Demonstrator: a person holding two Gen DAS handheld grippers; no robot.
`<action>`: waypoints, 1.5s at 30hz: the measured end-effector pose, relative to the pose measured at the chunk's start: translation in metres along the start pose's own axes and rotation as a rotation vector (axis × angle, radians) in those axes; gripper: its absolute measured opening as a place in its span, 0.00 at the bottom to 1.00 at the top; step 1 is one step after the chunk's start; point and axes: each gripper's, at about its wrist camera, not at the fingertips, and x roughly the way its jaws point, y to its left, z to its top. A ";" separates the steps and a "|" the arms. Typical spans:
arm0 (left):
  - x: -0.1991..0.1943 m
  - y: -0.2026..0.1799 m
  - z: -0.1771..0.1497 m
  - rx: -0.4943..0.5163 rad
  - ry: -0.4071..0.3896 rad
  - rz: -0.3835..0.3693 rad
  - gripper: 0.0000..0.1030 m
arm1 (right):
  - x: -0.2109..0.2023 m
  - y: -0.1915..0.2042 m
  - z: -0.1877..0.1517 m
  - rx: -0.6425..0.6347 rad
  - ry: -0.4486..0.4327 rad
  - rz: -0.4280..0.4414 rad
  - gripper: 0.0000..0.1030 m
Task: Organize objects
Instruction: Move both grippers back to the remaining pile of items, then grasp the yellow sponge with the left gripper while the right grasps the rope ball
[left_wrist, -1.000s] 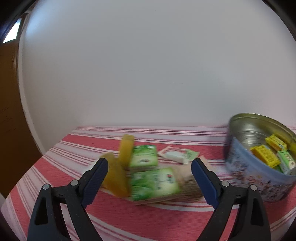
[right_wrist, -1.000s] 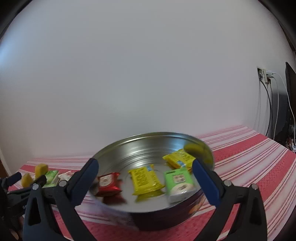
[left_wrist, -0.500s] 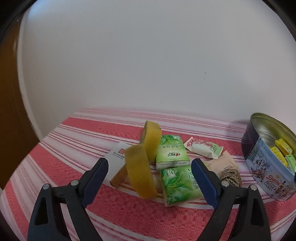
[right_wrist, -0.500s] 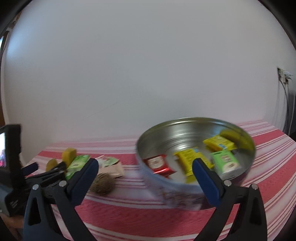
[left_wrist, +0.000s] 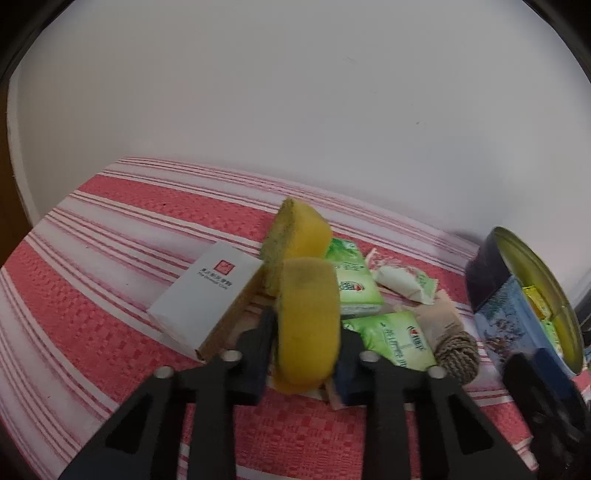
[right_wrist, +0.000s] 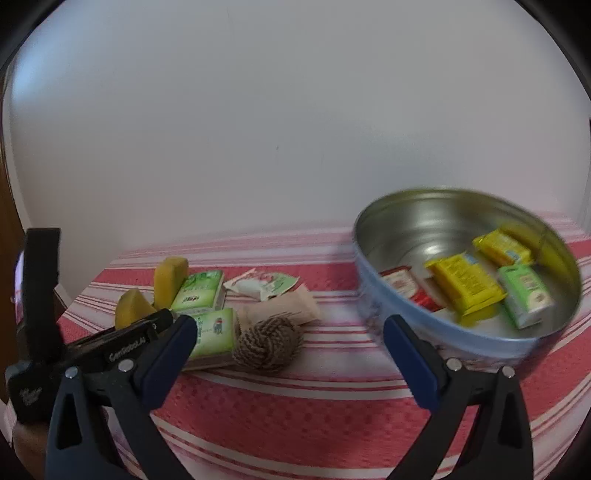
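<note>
I have the near yellow sponge (left_wrist: 308, 321) pinched between the left gripper (left_wrist: 306, 354), at the pile's front, well in from the table's left edge (left_wrist: 55, 280). I'd lift straight, clear the white box (left_wrist: 207, 295), toward the tin (right_wrist: 465, 273). Right gripper (right_wrist: 288, 354) gapes, empty.

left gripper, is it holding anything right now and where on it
The left gripper is shut on the nearer yellow sponge, standing on edge, with a finger on each broad side near its lower end. The right gripper is open, holding nothing.
</note>
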 end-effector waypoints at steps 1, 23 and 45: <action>-0.001 0.001 0.000 0.001 -0.001 0.004 0.24 | 0.006 0.001 0.001 0.003 0.013 0.004 0.98; -0.033 -0.003 0.002 0.062 -0.196 0.039 0.23 | 0.038 0.004 -0.004 0.034 0.163 0.161 0.48; -0.041 -0.013 -0.005 0.076 -0.271 0.089 0.23 | -0.040 0.009 0.004 -0.222 -0.251 -0.027 0.48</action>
